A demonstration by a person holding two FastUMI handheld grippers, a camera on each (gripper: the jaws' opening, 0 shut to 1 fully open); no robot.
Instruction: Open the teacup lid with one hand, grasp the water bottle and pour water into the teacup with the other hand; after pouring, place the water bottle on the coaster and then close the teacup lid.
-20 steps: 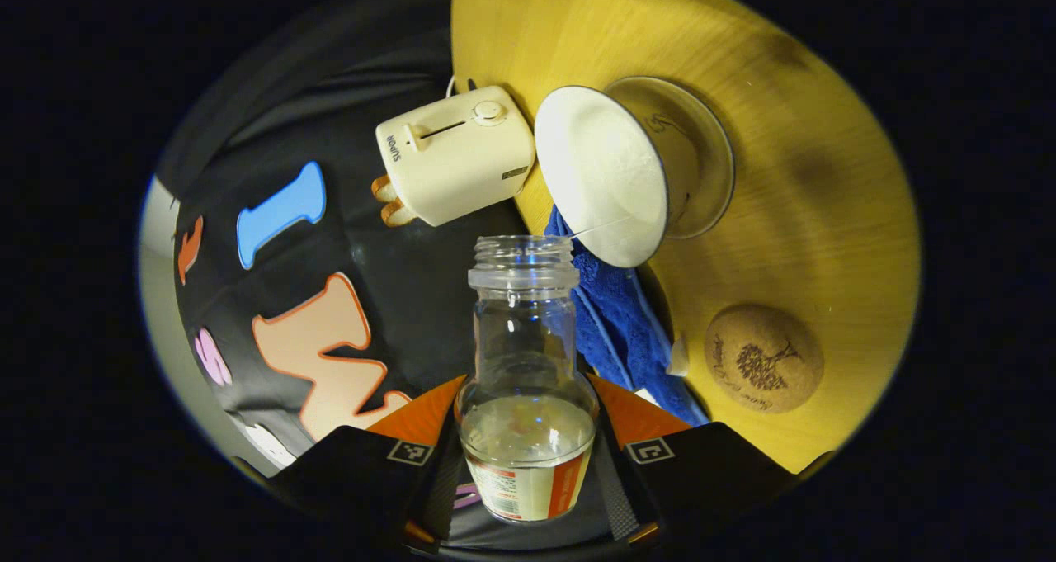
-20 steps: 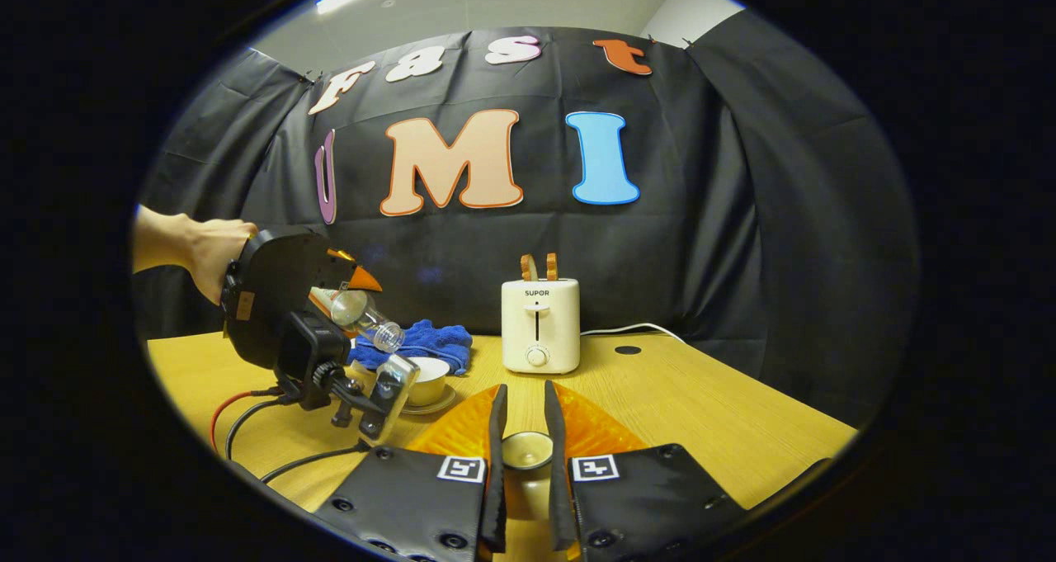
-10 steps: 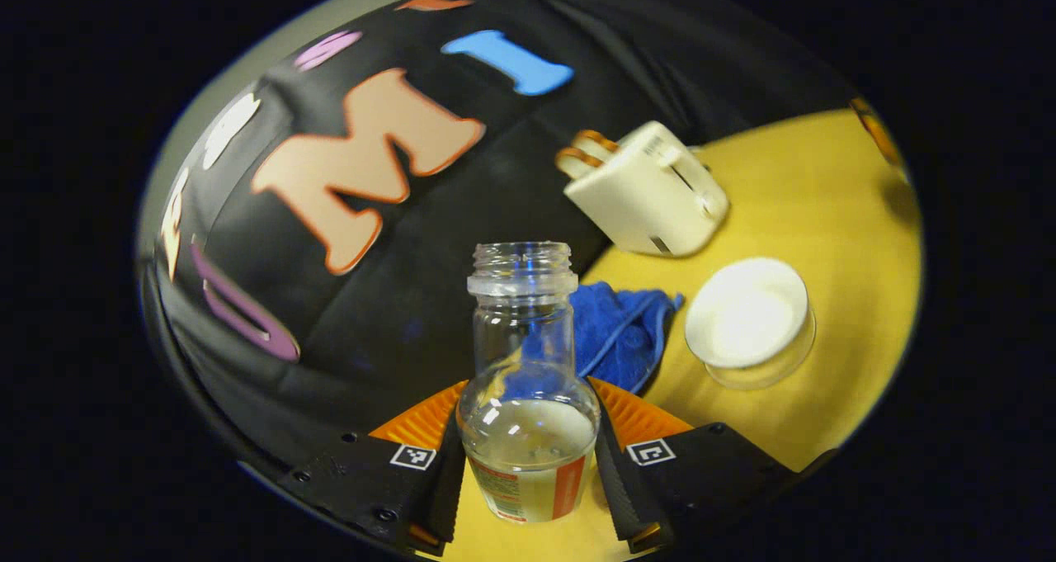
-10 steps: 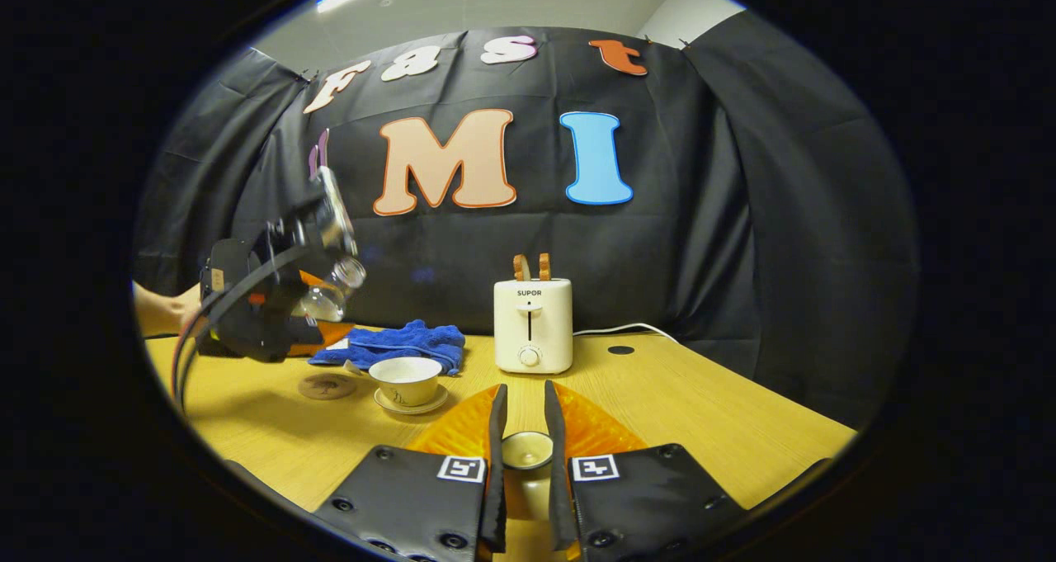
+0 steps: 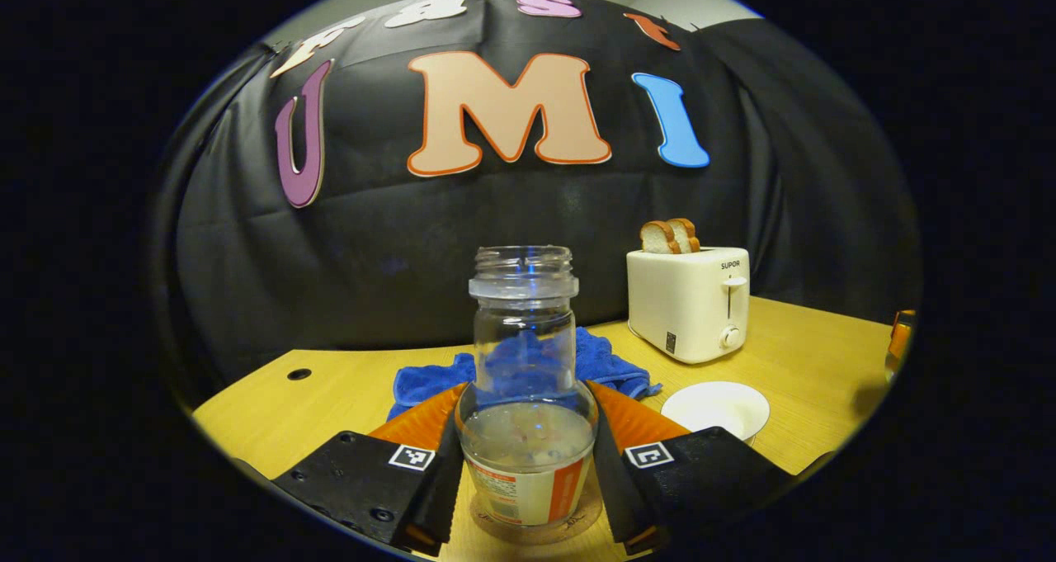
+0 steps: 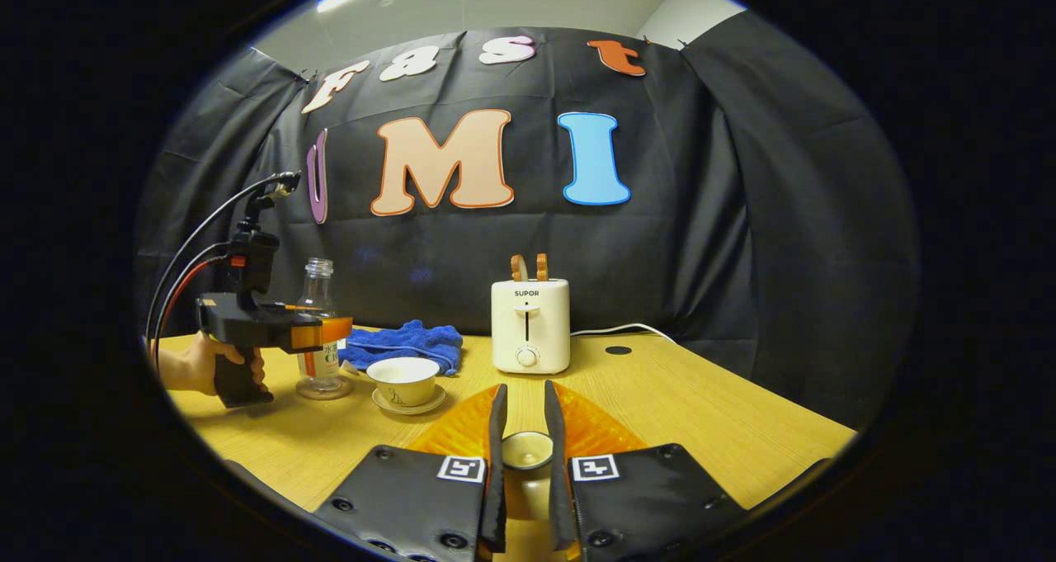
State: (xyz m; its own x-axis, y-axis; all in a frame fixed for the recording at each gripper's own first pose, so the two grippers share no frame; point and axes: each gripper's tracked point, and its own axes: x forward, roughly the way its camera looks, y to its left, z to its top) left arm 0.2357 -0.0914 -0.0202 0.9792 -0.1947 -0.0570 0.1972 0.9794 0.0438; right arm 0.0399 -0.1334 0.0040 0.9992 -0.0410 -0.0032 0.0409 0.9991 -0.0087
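The clear water bottle (image 5: 526, 430), uncapped and partly filled, stands upright on the round cork coaster (image 5: 536, 531). My left gripper (image 5: 525, 405) is shut on its lower body. In the right gripper view the bottle (image 6: 318, 331) stands on the coaster (image 6: 323, 391), with the left gripper (image 6: 330, 329) held by a hand. The white teacup (image 6: 403, 375) sits uncovered on its saucer (image 6: 410, 403), just right of the bottle; it is also in the left gripper view (image 5: 716, 407). My right gripper (image 6: 522, 397) is shut on the teacup lid (image 6: 526, 451), held above the table in front of the cup.
A cream toaster (image 6: 528, 324) with bread slices stands behind the cup at the table's back, its cord trailing right. A blue cloth (image 6: 404, 343) lies behind the bottle and cup. Cables hang from the left gripper. The wooden table (image 6: 701, 413) stretches to the right.
The left gripper swung the bottle from tilted over the cup back to upright, moved it left and lowered it onto the coaster. The right gripper kept still with the lid.
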